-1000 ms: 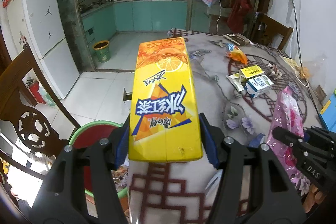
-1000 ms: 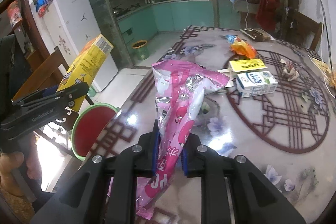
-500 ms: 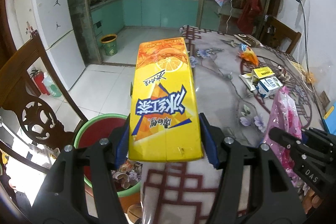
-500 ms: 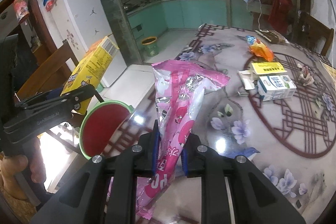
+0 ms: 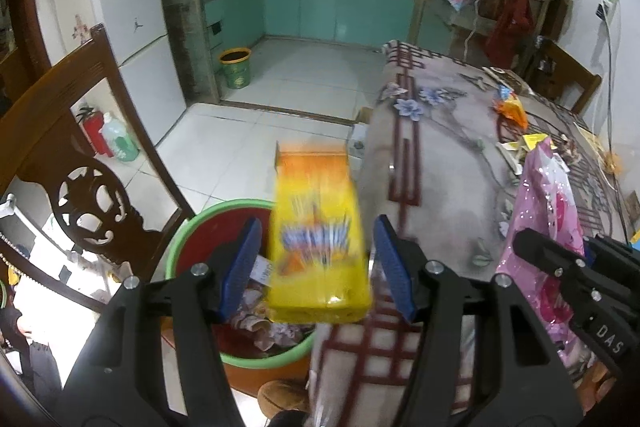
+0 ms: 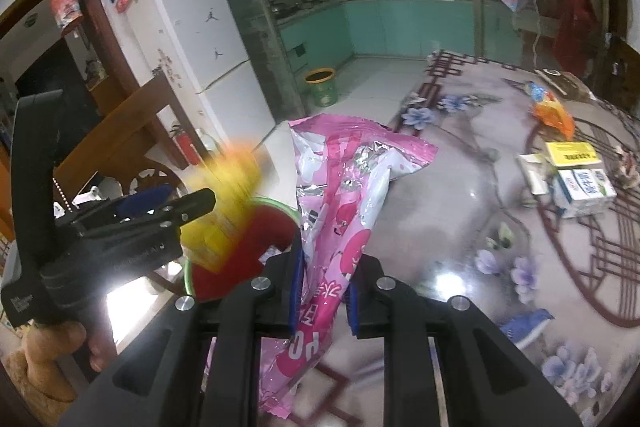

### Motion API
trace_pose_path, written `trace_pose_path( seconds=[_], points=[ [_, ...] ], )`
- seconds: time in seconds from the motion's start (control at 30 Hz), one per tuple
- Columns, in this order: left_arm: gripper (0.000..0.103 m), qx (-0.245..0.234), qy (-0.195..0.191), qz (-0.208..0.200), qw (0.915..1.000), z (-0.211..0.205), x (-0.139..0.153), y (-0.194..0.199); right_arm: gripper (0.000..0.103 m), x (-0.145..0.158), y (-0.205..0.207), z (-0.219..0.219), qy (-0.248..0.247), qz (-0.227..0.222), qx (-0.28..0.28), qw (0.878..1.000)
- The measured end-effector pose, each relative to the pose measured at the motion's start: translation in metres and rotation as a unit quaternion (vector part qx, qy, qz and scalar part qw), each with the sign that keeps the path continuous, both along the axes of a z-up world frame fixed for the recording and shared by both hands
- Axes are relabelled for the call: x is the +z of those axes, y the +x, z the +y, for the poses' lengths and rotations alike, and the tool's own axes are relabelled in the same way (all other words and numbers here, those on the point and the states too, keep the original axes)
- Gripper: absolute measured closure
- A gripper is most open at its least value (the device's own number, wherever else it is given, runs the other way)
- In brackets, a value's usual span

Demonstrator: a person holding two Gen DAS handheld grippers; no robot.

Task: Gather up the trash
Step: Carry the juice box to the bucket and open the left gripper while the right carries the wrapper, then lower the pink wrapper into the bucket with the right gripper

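Left wrist view: left gripper [image 5: 316,227] spread, blue pads standing clear of the yellow drink carton [image 5: 318,243] with a visible gap on each side; no pinch. Carton at frame centre, smeared vertically, so judged loose and dropping. Long axis running up-down in the frame, orange top end pointing to the upper part of the frame, yellow base toward the lens. Green-rimmed bin [image 5: 176,251] at lower left of centre, mouth already holding crumpled scraps; carton overlapping its right rim, close against the table edge [image 5: 404,163]. Key relation: bin mouth lying below and slightly left of the carton, so a clean fall into the bin judged uncertain. Right gripper [image 5: 532,247] at lower right, over the table, farther from the bin than the left. Right wrist view: right gripper [image 6: 326,255] pressed together, pinching the pink foil wrapper [image 6: 344,187] low on its length. Wrapper's long axis running from bottom centre up to frame centre, torn open mouth pointing up and away from the lens, tail hanging below the pads. Bin [image 6: 256,243] just left of the wrapper, partly behind it. Blurred carton [image 6: 228,203] above the bin's left side, beside the left gripper [image 6: 192,201]. Next move judged: shift wrapper left over the bin mouth.
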State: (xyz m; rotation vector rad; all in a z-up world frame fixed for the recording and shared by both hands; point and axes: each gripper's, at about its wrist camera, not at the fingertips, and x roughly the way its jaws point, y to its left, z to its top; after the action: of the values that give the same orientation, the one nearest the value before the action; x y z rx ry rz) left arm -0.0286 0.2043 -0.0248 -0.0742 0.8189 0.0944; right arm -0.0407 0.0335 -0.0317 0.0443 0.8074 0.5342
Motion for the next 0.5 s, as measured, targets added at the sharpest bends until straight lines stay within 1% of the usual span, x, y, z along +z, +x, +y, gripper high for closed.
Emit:
trace_pose_path(
  seconds=[0.03, 0.1, 0.17, 0.3, 0.37, 0.5],
  points=[
    [0.047, 0.003, -0.001, 0.001, 1.0000, 0.004, -0.001, 0.000, 0.086, -0.001, 0.001, 0.003, 0.001, 0.000, 0.003, 1.000],
    [0.052, 0.011, -0.003, 0.006, 0.9999, 0.011, -0.004, -0.001, 0.086, -0.003, 0.003, 0.011, 0.004, 0.004, 0.009, 1.000],
    [0.054, 0.017, -0.006, 0.013, 0.9998, 0.019, -0.007, 0.000, 0.086, -0.007, 0.007, 0.017, 0.008, 0.011, 0.014, 1.000],
    [0.054, 0.040, -0.012, 0.014, 0.9990, 0.037, -0.009, -0.002, 0.086, -0.016, 0.016, 0.031, 0.017, 0.028, 0.023, 0.999],
    [0.054, 0.060, -0.021, 0.011, 0.9979, 0.050, -0.007, -0.003, 0.086, -0.021, 0.022, 0.040, 0.022, 0.037, 0.029, 0.999],
    [0.054, 0.111, -0.047, -0.005, 0.9927, 0.078, -0.001, -0.010, 0.086, -0.037, 0.042, 0.065, 0.031, 0.069, 0.047, 0.996]
  ],
)
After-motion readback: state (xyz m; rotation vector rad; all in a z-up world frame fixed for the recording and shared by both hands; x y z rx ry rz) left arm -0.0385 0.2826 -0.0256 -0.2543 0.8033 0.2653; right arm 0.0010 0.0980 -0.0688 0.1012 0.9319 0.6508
